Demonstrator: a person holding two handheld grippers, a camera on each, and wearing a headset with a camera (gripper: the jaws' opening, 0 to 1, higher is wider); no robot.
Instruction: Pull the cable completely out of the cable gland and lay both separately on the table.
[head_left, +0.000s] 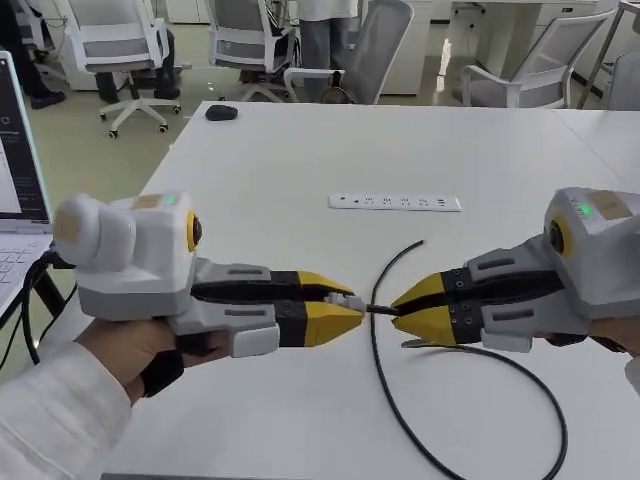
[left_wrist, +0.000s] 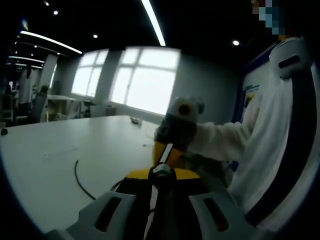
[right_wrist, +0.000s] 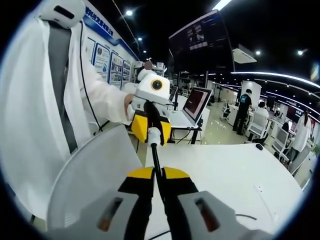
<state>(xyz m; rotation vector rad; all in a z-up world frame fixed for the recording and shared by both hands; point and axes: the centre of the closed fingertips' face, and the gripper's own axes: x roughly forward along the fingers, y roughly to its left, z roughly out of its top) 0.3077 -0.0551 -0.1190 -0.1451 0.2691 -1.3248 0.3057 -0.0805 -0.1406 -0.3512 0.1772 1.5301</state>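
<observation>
— Left gripper (head_left: 356, 303)?
— Clamped shut on the cable gland (head_left: 345, 298), just above the table (head_left: 300, 160).
— Right gripper (head_left: 397, 308)?
— Closed tight on the black cable (head_left: 372, 340), tip to tip with the left. Gland threaded on the cable; remainder looping across the table.

Bare table (head_left: 300, 150) around power strip (head_left: 395, 202), cable (head_left: 373, 345) loop on near side, laptop (head_left: 18, 170) left
</observation>
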